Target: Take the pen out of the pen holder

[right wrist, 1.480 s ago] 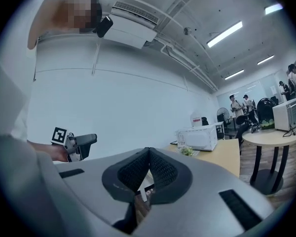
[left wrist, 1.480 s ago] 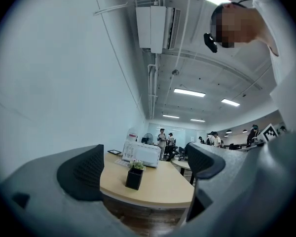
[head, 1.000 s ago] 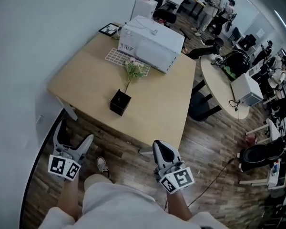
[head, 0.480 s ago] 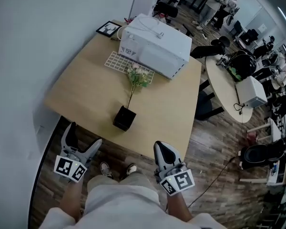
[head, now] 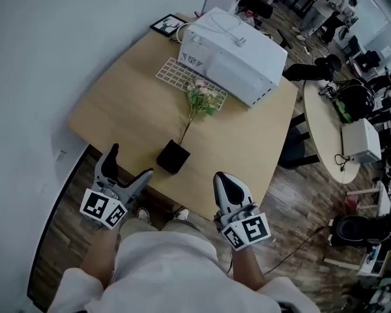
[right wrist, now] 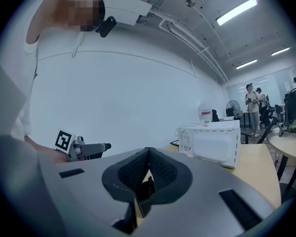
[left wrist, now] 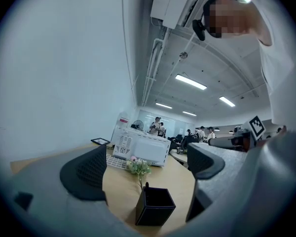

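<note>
Pen holder [head: 173,157] beyond low left gripper [head: 130,162] (jaws apart) and right gripper [head: 223,180]

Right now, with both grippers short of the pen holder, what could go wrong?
1. The pen holder stands near the table's front edge; a nudge might push it off.
2. Only a dark pen tip shows above its rim, right beside the flower stem, so the open left gripper could catch the flower instead.
3. The right gripper is shut and could not grasp until opened.
</note>
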`<state>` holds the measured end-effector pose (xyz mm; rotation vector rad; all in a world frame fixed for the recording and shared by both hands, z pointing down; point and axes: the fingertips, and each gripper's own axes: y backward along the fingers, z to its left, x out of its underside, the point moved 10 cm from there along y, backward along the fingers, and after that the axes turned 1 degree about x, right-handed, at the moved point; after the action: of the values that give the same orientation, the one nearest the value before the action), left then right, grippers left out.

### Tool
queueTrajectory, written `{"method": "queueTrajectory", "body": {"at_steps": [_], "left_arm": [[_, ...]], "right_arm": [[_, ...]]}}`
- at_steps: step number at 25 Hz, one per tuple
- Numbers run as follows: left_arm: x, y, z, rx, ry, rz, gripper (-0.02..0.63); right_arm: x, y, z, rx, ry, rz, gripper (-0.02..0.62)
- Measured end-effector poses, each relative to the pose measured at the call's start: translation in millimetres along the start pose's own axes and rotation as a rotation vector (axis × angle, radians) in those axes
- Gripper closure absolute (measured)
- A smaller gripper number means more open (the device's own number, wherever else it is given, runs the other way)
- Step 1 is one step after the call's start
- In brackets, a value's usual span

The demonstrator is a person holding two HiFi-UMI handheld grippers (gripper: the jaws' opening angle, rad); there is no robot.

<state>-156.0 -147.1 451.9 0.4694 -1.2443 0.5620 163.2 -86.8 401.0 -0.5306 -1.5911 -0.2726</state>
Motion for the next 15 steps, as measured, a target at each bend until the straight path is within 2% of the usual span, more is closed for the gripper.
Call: {"method": "queueTrajectory", "body": {"at_steps": [4, 9, 12, 15], "left_arm": [[10, -13, 3, 0.002, -0.003, 0.039, 0.087], [37, -35, 2, 0.043, -0.005, 0.127, 0.095], [52, -52, 6, 0.084, -0.002, 0.175, 0.124], [63, -69, 11, 0.122, -0.005, 0.219, 0.187]], "right_arm": [[0, -9, -11, -0.021, -0.009, -0.002, 0.594], [22, -3, -27, 0.001, -0.053, 0.034, 0.594], [35, -2, -32, 0.022, -0.084, 0.055, 0.594], [44, 0, -32, 0.025, -0.106, 0.069, 0.594]]}}
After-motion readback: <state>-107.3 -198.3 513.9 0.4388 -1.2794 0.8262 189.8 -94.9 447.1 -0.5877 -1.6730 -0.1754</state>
